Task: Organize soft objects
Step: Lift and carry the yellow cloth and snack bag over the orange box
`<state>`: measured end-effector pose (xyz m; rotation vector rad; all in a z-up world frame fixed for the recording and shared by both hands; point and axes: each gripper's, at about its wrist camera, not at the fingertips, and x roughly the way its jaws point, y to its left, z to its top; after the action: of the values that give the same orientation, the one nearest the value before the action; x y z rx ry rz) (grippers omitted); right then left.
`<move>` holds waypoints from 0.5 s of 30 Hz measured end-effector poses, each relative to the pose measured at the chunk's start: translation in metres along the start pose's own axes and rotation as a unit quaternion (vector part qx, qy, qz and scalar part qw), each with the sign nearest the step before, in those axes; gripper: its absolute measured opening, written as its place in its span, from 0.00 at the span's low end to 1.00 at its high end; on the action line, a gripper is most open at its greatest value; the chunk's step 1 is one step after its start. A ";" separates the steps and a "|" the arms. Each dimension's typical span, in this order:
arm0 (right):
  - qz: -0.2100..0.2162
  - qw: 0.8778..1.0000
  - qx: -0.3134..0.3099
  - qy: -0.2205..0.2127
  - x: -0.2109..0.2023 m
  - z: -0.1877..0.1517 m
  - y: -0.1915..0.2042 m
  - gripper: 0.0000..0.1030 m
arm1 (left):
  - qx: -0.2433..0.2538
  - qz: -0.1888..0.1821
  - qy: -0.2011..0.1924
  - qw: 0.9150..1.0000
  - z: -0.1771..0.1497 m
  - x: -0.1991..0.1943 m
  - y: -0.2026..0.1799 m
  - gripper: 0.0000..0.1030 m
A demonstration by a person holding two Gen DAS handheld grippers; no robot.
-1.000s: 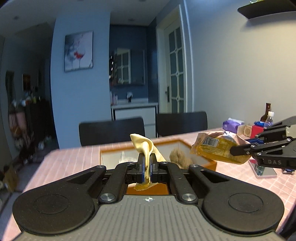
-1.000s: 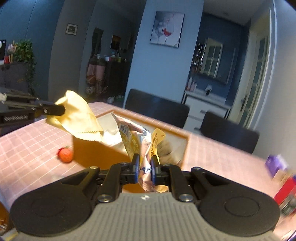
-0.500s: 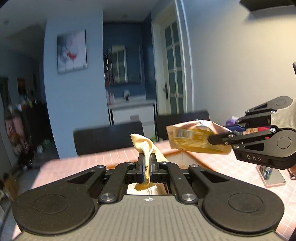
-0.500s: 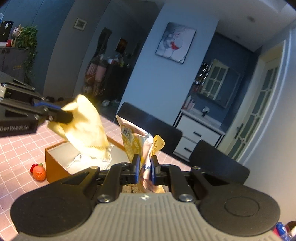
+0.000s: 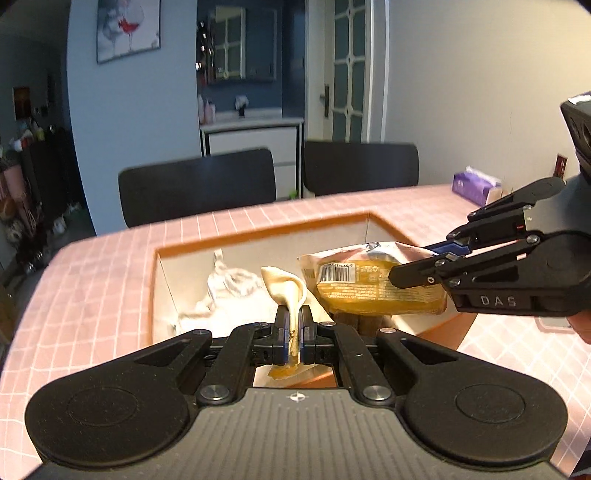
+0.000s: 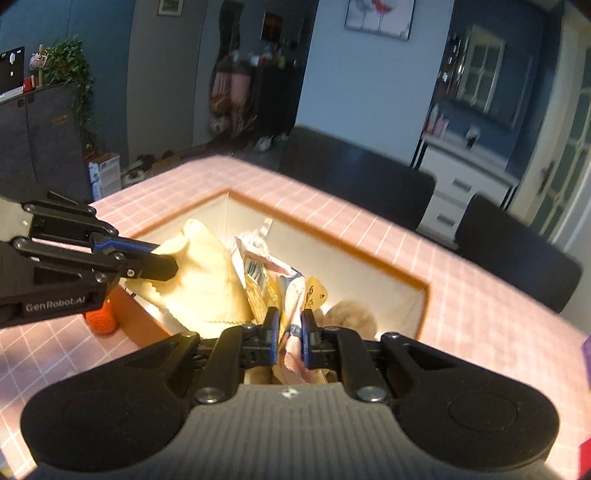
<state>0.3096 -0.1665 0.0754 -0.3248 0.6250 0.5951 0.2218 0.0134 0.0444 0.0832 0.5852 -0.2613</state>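
Left tongs (image 5: 291,332): cloth (image 5: 286,286) | right tongs (image 6: 290,338): packet (image 6: 284,291) | above box (image 5: 258,232)

yellow cloth (image 5: 286,291) | moved over orange box (image 5: 258,232) || snack packet (image 5: 373,284) | moved over box, beside cloth

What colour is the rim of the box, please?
Orange, on the box; clearest in the left wrist view.

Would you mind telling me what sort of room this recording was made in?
Likely a home dining room: a table with a pink checked cloth, dark chairs and a framed picture on the wall.
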 end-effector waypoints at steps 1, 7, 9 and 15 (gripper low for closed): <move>0.007 1.000 0.008 0.006 0.004 0.000 -0.003 0.09 | 0.001 0.001 0.006 1.000 -0.002 0.003 -0.001 0.04; 0.040 0.998 0.044 0.017 0.021 -0.008 -0.010 0.10 | -0.007 -0.004 0.042 0.999 -0.003 0.020 -0.001 0.05; 0.056 0.996 0.062 0.027 0.026 -0.010 -0.013 0.10 | -0.009 -0.005 0.052 0.999 -0.003 0.025 -0.001 0.05; 0.094 0.987 0.113 0.066 0.046 -0.019 -0.022 0.10 | -0.009 -0.004 0.077 0.997 -0.005 0.037 -0.002 0.05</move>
<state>0.3448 -0.1734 0.0342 -0.0933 0.8486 0.6796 0.2483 0.0038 0.0196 0.0843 0.7421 -0.2579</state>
